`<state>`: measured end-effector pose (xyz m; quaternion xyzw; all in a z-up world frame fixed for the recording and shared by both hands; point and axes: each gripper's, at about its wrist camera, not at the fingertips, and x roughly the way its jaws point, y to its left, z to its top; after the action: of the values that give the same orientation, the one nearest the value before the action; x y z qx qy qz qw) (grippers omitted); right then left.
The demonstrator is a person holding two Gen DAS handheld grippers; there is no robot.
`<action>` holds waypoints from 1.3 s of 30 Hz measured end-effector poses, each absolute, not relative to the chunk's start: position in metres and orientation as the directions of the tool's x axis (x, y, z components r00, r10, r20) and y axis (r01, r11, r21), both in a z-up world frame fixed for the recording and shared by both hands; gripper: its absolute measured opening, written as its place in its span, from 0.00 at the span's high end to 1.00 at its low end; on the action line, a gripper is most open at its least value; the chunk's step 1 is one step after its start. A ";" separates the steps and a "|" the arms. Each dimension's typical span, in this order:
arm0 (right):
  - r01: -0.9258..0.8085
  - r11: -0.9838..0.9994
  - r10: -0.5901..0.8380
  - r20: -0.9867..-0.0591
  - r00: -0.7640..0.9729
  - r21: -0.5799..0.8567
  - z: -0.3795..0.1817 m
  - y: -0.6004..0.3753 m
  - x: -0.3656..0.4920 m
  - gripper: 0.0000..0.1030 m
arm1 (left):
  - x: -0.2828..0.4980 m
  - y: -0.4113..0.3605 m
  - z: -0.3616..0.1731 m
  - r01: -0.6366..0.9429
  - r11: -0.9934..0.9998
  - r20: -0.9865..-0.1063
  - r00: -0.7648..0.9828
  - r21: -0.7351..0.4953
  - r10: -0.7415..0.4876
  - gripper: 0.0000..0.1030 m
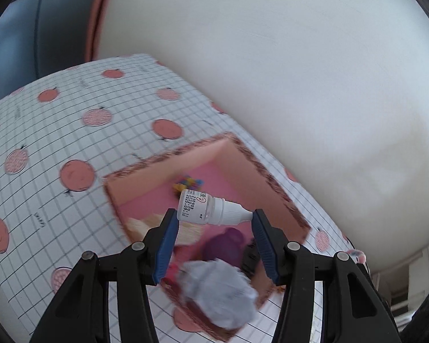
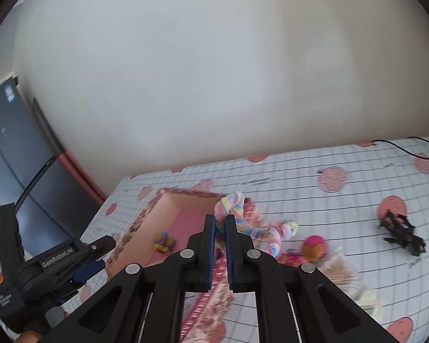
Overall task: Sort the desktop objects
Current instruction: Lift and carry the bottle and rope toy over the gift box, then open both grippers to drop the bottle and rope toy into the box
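In the left wrist view my left gripper (image 1: 214, 214) is shut on a small white dropper bottle (image 1: 211, 208), gripped end to end between the blue pads. It hangs over the open pink box (image 1: 243, 154), which holds a small multicoloured item (image 1: 188, 184), a purple thing (image 1: 223, 245) and a crumpled grey-white wad (image 1: 217, 288). In the right wrist view my right gripper (image 2: 220, 220) is shut on a pastel fuzzy twisted rope (image 2: 283, 233) by the box's (image 2: 146, 217) right side. The left gripper (image 2: 91, 268) shows at the lower left there.
A checked cloth with pink peaches (image 2: 300, 200) covers the table. On it right of the box lie a pink and yellow toy (image 2: 313, 247), a beige bristly bundle (image 2: 340, 274) and a black claw clip (image 2: 400, 231). A black cable (image 2: 400, 145) runs along the far edge. A white wall stands behind.
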<state>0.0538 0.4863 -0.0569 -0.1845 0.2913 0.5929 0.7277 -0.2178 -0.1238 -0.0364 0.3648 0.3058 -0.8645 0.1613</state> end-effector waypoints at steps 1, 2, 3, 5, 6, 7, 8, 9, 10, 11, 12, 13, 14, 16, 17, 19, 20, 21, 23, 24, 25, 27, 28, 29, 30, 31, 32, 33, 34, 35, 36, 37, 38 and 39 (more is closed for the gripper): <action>-0.974 0.213 0.754 -0.647 0.114 0.076 -0.060 0.489 0.049 0.93 | -0.215 -0.129 -0.038 0.514 -0.751 -0.731 -0.679 -0.414 -0.062 0.47; -0.977 0.198 0.752 -0.651 0.103 0.074 -0.063 0.491 0.044 0.93 | -0.211 -0.135 -0.040 0.529 -0.740 -0.733 -0.676 -0.416 -0.071 0.47; -0.979 0.190 0.750 -0.654 0.097 0.072 -0.066 0.493 0.040 0.93 | -0.209 -0.139 -0.041 0.539 -0.732 -0.735 -0.674 -0.418 -0.077 0.47; -0.985 0.158 0.742 -0.667 0.072 0.070 -0.073 0.500 0.028 0.93 | -0.205 -0.149 -0.042 0.557 -0.714 -0.737 -0.671 -0.424 -0.086 0.47; -0.987 0.147 0.741 -0.669 0.063 0.069 -0.076 0.501 0.026 0.93 | -0.204 -0.153 -0.044 0.564 -0.707 -0.737 -0.670 -0.426 -0.090 0.47; -0.990 0.126 0.739 -0.672 0.049 0.066 -0.080 0.504 0.020 0.93 | -0.201 -0.157 -0.044 0.573 -0.697 -0.737 -0.669 -0.430 -0.095 0.47; -0.992 0.111 0.736 -0.676 0.037 0.067 -0.082 0.505 0.016 0.93 | -0.201 -0.159 -0.045 0.580 -0.689 -0.737 -0.668 -0.434 -0.098 0.47; -0.993 0.094 0.733 -0.680 0.024 0.066 -0.085 0.507 0.011 0.93 | -0.200 -0.162 -0.047 0.586 -0.681 -0.737 -0.669 -0.439 -0.100 0.47; -0.995 0.082 0.732 -0.681 0.016 0.065 -0.087 0.508 0.008 0.93 | -0.200 -0.165 -0.048 0.590 -0.675 -0.736 -0.670 -0.443 -0.103 0.47; -0.996 0.066 0.728 -0.686 0.005 0.063 -0.090 0.510 0.004 0.93 | -0.198 -0.167 -0.047 0.596 -0.669 -0.734 -0.670 -0.445 -0.108 0.47; -0.997 0.054 0.726 -0.688 -0.003 0.061 -0.092 0.510 0.000 0.93 | -0.198 -0.169 -0.048 0.598 -0.666 -0.734 -0.670 -0.446 -0.110 0.47; -0.997 0.043 0.725 -0.689 -0.008 0.057 -0.093 0.511 -0.003 0.93 | -0.197 -0.170 -0.048 0.601 -0.662 -0.734 -0.670 -0.447 -0.112 0.47; -0.998 0.035 0.720 -0.694 -0.014 0.057 -0.096 0.512 -0.006 0.93 | -0.197 -0.173 -0.049 0.603 -0.659 -0.734 -0.670 -0.449 -0.113 0.47; -0.998 0.029 0.717 -0.696 -0.018 0.056 -0.098 0.512 -0.007 0.93 | -0.198 -0.174 -0.050 0.600 -0.661 -0.733 -0.671 -0.451 -0.110 0.47; -0.998 0.028 0.714 -0.699 -0.017 0.053 -0.099 0.512 -0.008 0.93 | -0.199 -0.173 -0.050 0.597 -0.664 -0.734 -0.671 -0.450 -0.106 0.47; -0.998 0.031 0.714 -0.701 -0.010 0.046 -0.100 0.511 -0.009 0.93 | -0.201 -0.171 -0.051 0.590 -0.668 -0.735 -0.672 -0.452 -0.096 0.47; -0.998 0.036 0.712 -0.702 -0.005 0.044 -0.100 0.512 -0.007 0.93 | -0.202 -0.170 -0.051 0.588 -0.670 -0.735 -0.672 -0.453 -0.093 0.47; -0.998 0.039 0.711 -0.704 -0.003 0.043 -0.101 0.513 -0.007 0.93 | -0.203 -0.169 -0.051 0.585 -0.673 -0.735 -0.672 -0.453 -0.090 0.47; -0.998 0.049 0.709 -0.705 0.004 0.044 -0.102 0.512 -0.003 0.93 | -0.205 -0.167 -0.052 0.576 -0.681 -0.735 -0.673 -0.451 -0.082 0.47; -0.998 0.049 0.709 -0.706 0.003 0.045 -0.102 0.513 -0.002 0.93 | -0.205 -0.166 -0.052 0.574 -0.683 -0.736 -0.672 -0.451 -0.079 0.47; -0.998 0.051 0.708 -0.706 0.004 0.046 -0.099 0.511 0.001 0.93 | -0.206 -0.165 -0.052 0.571 -0.686 -0.736 -0.672 -0.451 -0.075 0.47; -0.997 0.057 0.706 -0.708 0.009 0.044 -0.099 0.510 0.003 0.93 | -0.207 -0.162 -0.052 0.565 -0.692 -0.736 -0.673 -0.450 -0.071 0.47; -0.997 0.059 0.706 -0.708 0.011 0.044 -0.099 0.509 0.004 0.93 | -0.208 -0.161 -0.051 0.563 -0.695 -0.737 -0.672 -0.447 -0.070 0.47; -0.997 0.060 0.706 -0.708 0.011 0.045 -0.099 0.510 0.004 0.93 | -0.209 -0.160 -0.051 0.560 -0.699 -0.737 -0.672 -0.444 -0.070 0.47; -0.997 0.060 0.705 -0.709 0.009 0.046 -0.100 0.511 0.005 0.93 | -0.210 -0.159 -0.051 0.558 -0.703 -0.738 -0.671 -0.441 -0.069 0.47; -0.997 0.057 0.705 -0.709 0.004 0.052 -0.100 0.511 0.005 0.92 | -0.210 -0.158 -0.051 0.557 -0.704 -0.738 -0.671 -0.441 -0.068 0.47; -0.997 0.056 0.705 -0.709 0.001 0.054 -0.101 0.512 0.005 0.91 | -0.210 -0.158 -0.050 0.555 -0.706 -0.739 -0.670 -0.440 -0.066 0.47; -0.997 0.056 0.707 -0.708 0.001 0.055 -0.101 0.511 0.006 0.91 | -0.211 -0.157 -0.050 0.552 -0.708 -0.739 -0.670 -0.440 -0.063 0.47; -0.997 0.056 0.705 -0.709 0.000 0.056 -0.101 0.511 0.006 0.91 | -0.211 -0.156 -0.050 0.551 -0.709 -0.740 -0.670 -0.440 -0.061 0.47; -0.997 0.057 0.703 -0.711 0.000 0.056 -0.101 0.511 0.006 0.91 | -0.212 -0.155 -0.050 0.549 -0.711 -0.741 -0.669 -0.439 -0.060 0.47; -0.997 0.057 0.703 -0.711 0.001 0.056 -0.102 0.511 0.005 0.91 | -0.212 -0.153 -0.050 0.547 -0.713 -0.741 -0.669 -0.438 -0.058 0.47; -0.997 0.057 0.702 -0.712 -0.001 0.057 -0.102 0.511 0.006 0.91 | -0.212 -0.153 -0.050 0.545 -0.716 -0.741 -0.669 -0.436 -0.058 0.47; -0.997 0.057 0.702 -0.712 -0.001 0.057 -0.102 0.512 0.006 0.91 | -0.213 -0.152 -0.050 0.543 -0.718 -0.742 -0.668 -0.435 -0.056 0.47; -0.997 0.058 0.703 -0.711 0.000 0.057 -0.102 0.511 0.006 0.89 | -0.214 -0.151 -0.049 0.542 -0.719 -0.742 -0.668 -0.434 -0.056 0.47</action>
<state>0.0061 0.5113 -0.1015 -0.2457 0.2991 0.6407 0.6632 -0.2137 -0.1511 -0.0494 0.3676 0.3308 -0.8512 0.1756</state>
